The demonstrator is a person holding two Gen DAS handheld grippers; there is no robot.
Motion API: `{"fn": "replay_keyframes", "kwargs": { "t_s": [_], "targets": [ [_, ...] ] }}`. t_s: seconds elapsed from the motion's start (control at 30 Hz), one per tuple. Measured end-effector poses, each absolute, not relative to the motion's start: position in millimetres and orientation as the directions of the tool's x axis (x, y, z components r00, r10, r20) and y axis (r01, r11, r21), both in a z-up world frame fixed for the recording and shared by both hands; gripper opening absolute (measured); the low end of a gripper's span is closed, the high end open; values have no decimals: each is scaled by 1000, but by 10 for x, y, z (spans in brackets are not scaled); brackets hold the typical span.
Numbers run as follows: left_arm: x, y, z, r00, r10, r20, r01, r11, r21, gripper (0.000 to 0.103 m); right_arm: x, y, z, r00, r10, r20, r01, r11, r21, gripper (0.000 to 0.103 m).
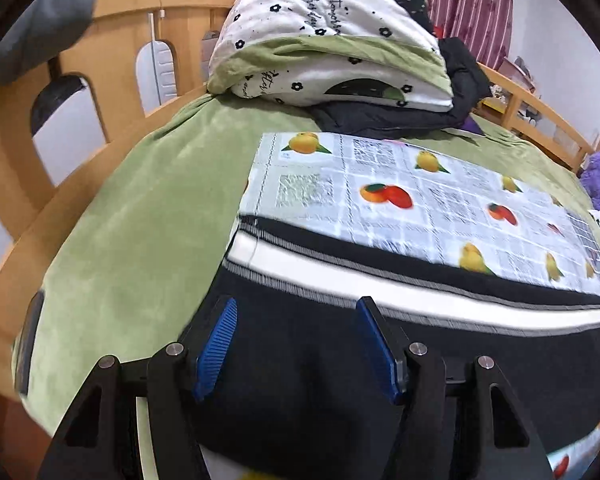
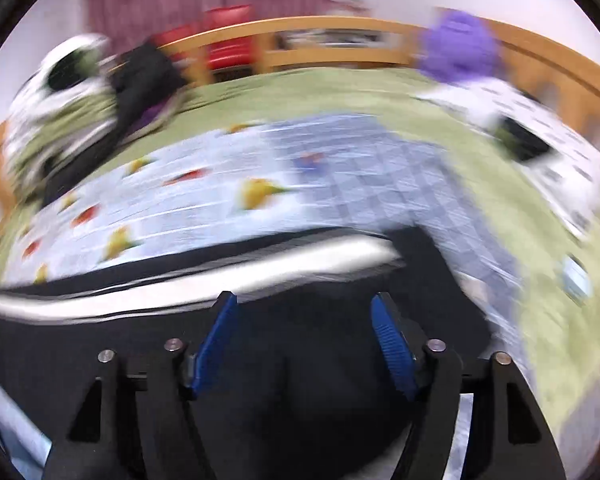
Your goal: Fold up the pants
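Observation:
The black pants (image 1: 300, 360) with a white side stripe (image 1: 340, 276) lie flat on a fruit-print cloth (image 1: 440, 208) on the bed. My left gripper (image 1: 296, 312) is open, its blue pads apart just above the black fabric near the striped edge, holding nothing. In the blurred right wrist view the same pants (image 2: 300, 380) and stripe (image 2: 220, 280) fill the lower part. My right gripper (image 2: 304, 308) is open above the black fabric, with nothing between its blue pads.
A green bedsheet (image 1: 140, 208) covers the bed inside a wooden rail (image 1: 112, 40). A folded flowered quilt (image 1: 324, 40) and a dark garment (image 1: 400, 116) sit at the far end. A purple plush toy (image 2: 456, 48) and a patterned pillow (image 2: 540, 136) lie at the right.

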State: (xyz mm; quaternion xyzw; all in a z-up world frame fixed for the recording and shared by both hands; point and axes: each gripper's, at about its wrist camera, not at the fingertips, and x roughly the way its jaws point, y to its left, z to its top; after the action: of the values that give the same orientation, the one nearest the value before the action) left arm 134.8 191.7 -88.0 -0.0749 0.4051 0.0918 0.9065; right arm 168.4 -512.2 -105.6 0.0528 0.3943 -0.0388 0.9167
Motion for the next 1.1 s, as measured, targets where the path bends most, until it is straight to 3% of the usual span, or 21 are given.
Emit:
{"fn": "replay_keyframes", "kwargs": {
  "t_s": [0.27,0.47,0.5,0.53,0.6,0.67,0.8,0.93,1.03,1.1],
  "targets": [
    [1966,2197,-1051,600,120,-791,-254,966,-46,59,2431,-3915,-1229,656,89,-750,-264,957,-118,69],
    [2245,2428,-1212,585,150,-797,-300,953,-42,59,2941,-3664,-1659,518,147,-843,-385,920,-77,69],
    [2285,2464,-1267,580,145,-802,-309,950,-51,59,2977,-3649,-1760,472,147,-869,-403,913,-65,61],
    [2319,2494,-1326,576,129,-807,-310,948,-69,51,2979,-3637,-1841,436,165,-885,-428,903,-43,53],
    [2367,2504,-1414,567,98,-818,-285,955,-83,22,2879,-3584,-1817,478,166,-862,-467,880,-89,21],
    [2326,2499,-1383,602,108,-791,-281,956,-83,20,2847,-3588,-1683,515,171,-840,-457,884,-100,6],
    [2216,2535,-1173,687,102,-719,-269,955,-122,20,2856,-3671,-1419,604,234,-762,-414,909,-49,5],
    [2442,2545,-1477,605,135,-785,-312,947,-77,22,3105,-3529,-1837,535,152,-831,-381,921,-77,6],
    [2431,2463,-1522,584,194,-788,-335,942,-16,33,3065,-3615,-1796,581,162,-798,-310,950,-32,15],
    [2361,2434,-1421,580,201,-789,-347,938,-15,46,2967,-3748,-1661,592,143,-793,-263,965,-22,27]
  ]
}}
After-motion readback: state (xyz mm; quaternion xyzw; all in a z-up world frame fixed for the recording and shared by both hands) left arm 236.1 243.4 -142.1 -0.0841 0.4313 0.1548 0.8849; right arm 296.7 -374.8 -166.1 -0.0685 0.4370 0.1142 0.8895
